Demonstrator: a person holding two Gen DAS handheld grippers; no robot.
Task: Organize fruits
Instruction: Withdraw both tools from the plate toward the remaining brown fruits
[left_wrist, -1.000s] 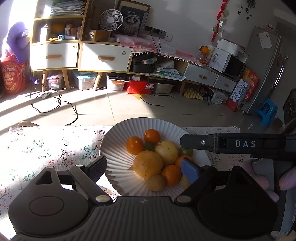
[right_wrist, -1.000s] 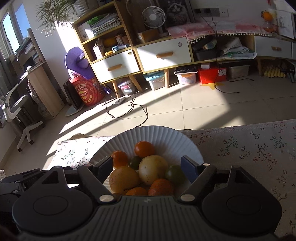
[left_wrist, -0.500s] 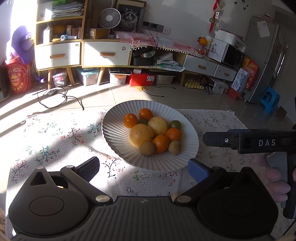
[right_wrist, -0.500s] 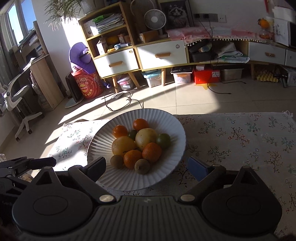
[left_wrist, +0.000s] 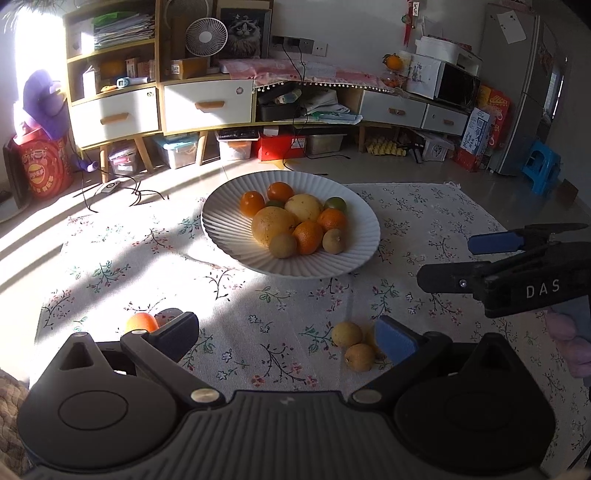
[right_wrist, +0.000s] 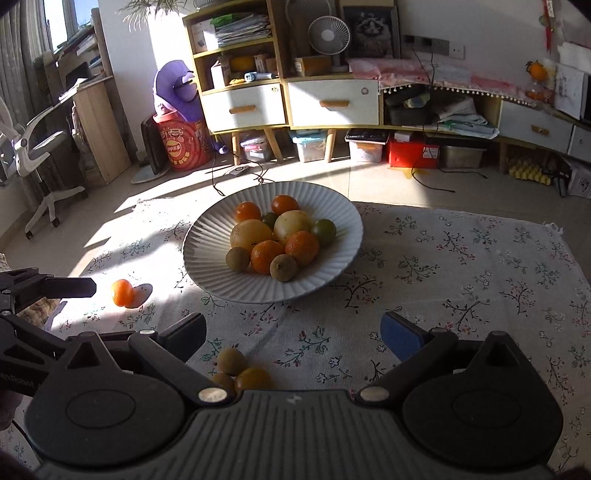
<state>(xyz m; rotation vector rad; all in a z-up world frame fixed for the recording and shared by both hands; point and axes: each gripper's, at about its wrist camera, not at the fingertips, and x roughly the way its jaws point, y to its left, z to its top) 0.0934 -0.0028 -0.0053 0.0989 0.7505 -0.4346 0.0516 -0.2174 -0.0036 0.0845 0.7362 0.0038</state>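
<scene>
A white ribbed plate (left_wrist: 225, 230) (right_wrist: 207, 258) on the flowered cloth holds a pile of oranges, yellow fruits, a green one and small brown ones. My left gripper (left_wrist: 288, 332) is open over bare cloth, well short of the plate. A loose orange (left_wrist: 140, 322) (right_wrist: 123, 292) peeks from behind its left finger. Small brown fruits (left_wrist: 346, 334) (right_wrist: 231, 362) lie by its blue pad. My right gripper (right_wrist: 293, 332) has its jaws opening, with nothing between them. It also shows at the right in the left wrist view (left_wrist: 447, 260).
The flowered cloth (right_wrist: 461, 266) covers a low table; its far edge runs just behind the plate. Beyond are a tiled floor with cables, white-drawer cabinets (left_wrist: 207, 105), and a swivel chair (right_wrist: 33, 147) at the left. A person's fingers (left_wrist: 565, 328) hold the right gripper.
Both grippers have drawn back from the plate, which was between their fingers and now lies farther off. Their jaws stand wider. Loose fruits on the cloth have come into view.
</scene>
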